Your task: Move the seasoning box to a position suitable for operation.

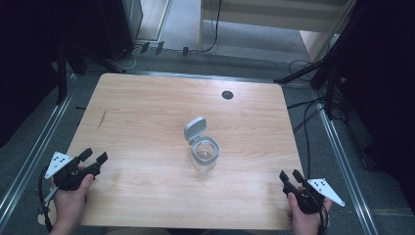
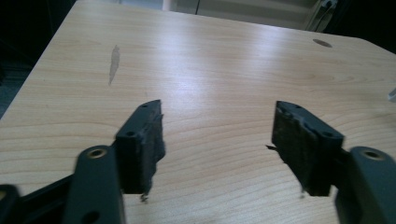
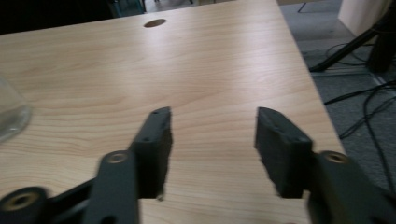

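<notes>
Wooden table point(image 1: 147, 112); clear jar point(image 1: 204, 155) mid-table, contents unclear; left claw point(image 1: 94, 157), right claw point(image 1: 290, 175) both agape, empty

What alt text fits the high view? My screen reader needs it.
A clear container with its grey flip lid open stands mid-table. The left claw and right claw, both open and hand-held, rest at the near corners.
</notes>
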The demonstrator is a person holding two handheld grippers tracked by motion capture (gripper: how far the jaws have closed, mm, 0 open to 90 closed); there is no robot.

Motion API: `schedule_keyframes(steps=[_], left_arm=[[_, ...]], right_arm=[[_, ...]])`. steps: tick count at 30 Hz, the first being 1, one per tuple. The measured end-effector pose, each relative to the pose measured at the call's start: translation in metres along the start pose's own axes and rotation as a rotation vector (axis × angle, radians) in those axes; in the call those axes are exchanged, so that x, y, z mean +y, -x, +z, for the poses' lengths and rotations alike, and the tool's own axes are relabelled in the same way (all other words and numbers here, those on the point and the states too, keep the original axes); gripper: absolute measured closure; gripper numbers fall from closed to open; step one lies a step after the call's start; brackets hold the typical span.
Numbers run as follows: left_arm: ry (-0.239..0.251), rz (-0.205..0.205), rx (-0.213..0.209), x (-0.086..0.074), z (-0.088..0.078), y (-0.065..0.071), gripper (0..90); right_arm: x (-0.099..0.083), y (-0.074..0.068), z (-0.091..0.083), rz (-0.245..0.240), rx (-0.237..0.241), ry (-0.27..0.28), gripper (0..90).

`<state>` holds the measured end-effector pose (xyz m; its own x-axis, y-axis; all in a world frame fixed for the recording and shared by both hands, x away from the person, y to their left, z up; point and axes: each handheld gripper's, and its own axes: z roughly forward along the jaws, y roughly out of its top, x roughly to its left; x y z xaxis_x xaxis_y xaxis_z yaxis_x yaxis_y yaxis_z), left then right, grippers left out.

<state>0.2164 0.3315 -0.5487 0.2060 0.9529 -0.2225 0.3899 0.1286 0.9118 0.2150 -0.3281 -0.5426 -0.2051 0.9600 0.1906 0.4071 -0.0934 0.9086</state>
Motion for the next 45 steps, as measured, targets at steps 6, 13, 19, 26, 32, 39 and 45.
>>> schedule_keyframes(steps=[6, 13, 19, 26, 32, 39, 45], left_arm=[[-0.064, 0.033, 0.009, 0.002, 0.006, 0.017, 59.5], [-0.109, 0.085, -0.081, 0.013, 0.024, 0.063, 73.3], [-0.159, 0.114, -0.181, 0.016, 0.038, 0.103, 87.0], [-0.179, 0.137, -0.269, 0.026, 0.054, 0.141, 90.0], [-0.211, 0.179, -0.351, 0.028, 0.068, 0.181, 90.0], [-0.228, 0.206, -0.407, 0.024, 0.083, 0.210, 90.0], [-0.233, 0.223, -0.414, 0.018, 0.087, 0.223, 90.0]], right_arm=[[0.014, -0.021, 0.011, 0.006, 0.123, 0.001, 74.5], [0.025, -0.055, 0.032, 0.006, 0.207, -0.005, 87.7], [0.035, -0.089, 0.056, -0.030, 0.280, -0.007, 90.0], [0.043, -0.119, 0.077, -0.035, 0.340, -0.009, 90.0], [0.046, -0.136, 0.096, -0.070, 0.361, -0.024, 90.0], [0.043, -0.139, 0.108, -0.068, 0.417, -0.052, 90.0], [0.039, -0.148, 0.108, -0.094, 0.449, -0.058, 90.0]])
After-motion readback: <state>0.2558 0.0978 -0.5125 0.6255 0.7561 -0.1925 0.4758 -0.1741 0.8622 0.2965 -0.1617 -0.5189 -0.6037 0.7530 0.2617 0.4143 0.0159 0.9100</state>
